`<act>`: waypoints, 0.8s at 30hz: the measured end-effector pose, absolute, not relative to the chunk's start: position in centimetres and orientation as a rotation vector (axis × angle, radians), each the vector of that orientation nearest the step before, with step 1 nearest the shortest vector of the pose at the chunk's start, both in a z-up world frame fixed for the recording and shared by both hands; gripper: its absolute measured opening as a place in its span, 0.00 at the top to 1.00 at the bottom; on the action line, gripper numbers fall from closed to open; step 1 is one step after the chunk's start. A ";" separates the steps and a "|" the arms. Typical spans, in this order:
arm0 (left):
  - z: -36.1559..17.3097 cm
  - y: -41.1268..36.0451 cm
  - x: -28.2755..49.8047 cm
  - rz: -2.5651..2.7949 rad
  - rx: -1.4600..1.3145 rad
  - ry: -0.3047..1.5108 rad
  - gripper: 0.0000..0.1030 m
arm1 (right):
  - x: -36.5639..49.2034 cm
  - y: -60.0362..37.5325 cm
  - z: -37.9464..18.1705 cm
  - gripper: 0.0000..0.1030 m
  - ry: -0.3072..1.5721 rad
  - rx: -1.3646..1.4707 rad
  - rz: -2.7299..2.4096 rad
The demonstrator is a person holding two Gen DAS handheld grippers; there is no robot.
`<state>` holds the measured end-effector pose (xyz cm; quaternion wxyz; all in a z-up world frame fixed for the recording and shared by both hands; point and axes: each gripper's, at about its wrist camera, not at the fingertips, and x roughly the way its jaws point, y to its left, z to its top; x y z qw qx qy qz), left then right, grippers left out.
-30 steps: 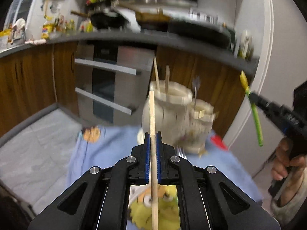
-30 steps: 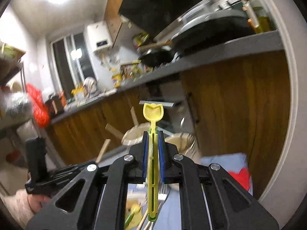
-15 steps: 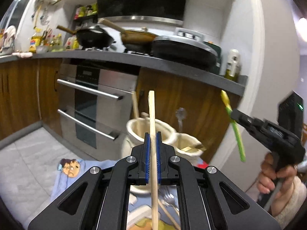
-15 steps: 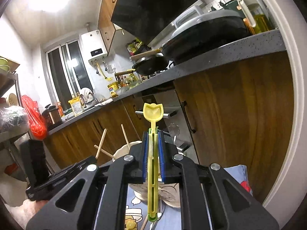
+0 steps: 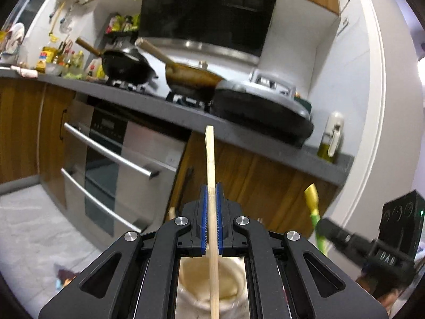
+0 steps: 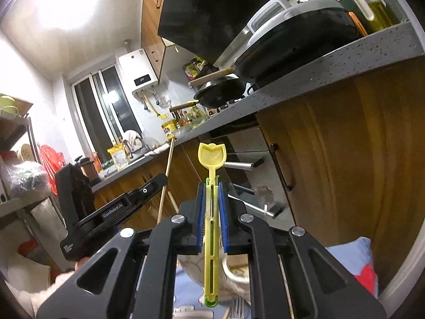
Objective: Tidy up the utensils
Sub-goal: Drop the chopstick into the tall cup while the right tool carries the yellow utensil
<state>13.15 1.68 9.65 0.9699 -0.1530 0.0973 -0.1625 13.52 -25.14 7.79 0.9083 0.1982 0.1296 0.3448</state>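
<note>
My left gripper (image 5: 211, 194) is shut on a wooden chopstick (image 5: 211, 175) held upright; its lower end hangs over the open mouth of a cream ceramic holder (image 5: 209, 284) right below the jaws. My right gripper (image 6: 212, 194) is shut on a yellow-green plastic spoon (image 6: 212, 159), bowl end up, above a cream holder (image 6: 233, 273) on the blue cloth (image 6: 350, 252). The right gripper with the spoon (image 5: 313, 204) shows at the right of the left wrist view. The left gripper with the chopstick (image 6: 166, 180) shows at the left of the right wrist view.
A wooden kitchen cabinet (image 6: 345, 172) and grey counter (image 5: 186, 111) with pans stand close behind. An oven with steel handles (image 5: 111, 156) is to the left. Forks and other utensils (image 6: 236, 308) lie on the cloth below.
Both grippers have risen and tilted upward. The holders have dropped to the bottom of both views, and the left chopstick now hangs over a holder's mouth.
</note>
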 end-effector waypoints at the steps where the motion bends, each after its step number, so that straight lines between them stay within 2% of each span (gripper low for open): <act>1: 9.8 1.5 13.5 -0.319 -0.318 0.180 0.94 | 14.0 -24.8 7.8 0.90 0.263 0.415 0.705; 17: 9.8 -1.1 14.6 -0.232 -0.182 0.075 0.94 | 16.3 -20.5 5.9 0.90 0.205 0.242 0.547; 24: 9.6 -1.0 15.1 -0.233 -0.173 0.089 0.94 | 16.7 -20.2 5.2 0.90 0.211 0.229 0.530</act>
